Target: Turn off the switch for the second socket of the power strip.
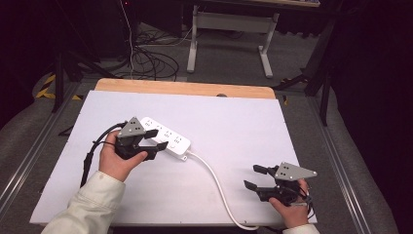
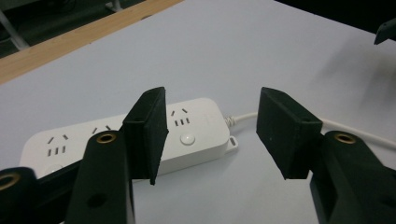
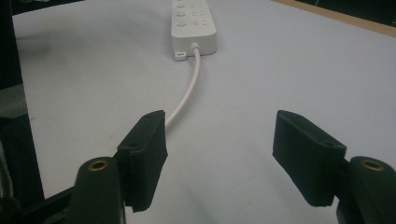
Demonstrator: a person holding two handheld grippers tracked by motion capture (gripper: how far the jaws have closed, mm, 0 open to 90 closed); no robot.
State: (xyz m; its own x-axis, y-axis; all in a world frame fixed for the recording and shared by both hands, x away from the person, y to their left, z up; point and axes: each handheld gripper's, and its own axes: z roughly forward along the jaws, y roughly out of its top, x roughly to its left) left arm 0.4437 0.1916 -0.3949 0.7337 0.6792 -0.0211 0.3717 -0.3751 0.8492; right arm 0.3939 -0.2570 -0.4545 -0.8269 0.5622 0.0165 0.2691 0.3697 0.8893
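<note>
Even overhead light brightens the white tabletop (image 1: 234, 126) while the surrounding room sinks into darkness, shadows lie soft and faint, and the close black tongs look slightly blurred.

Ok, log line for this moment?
left gripper: open, over power strip | right gripper: open, empty, beside cord | strip flat on table

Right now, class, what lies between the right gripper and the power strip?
The strip's white cable runs across the bare white tabletop between the power strip and right gripper, seen in the high view.
</note>
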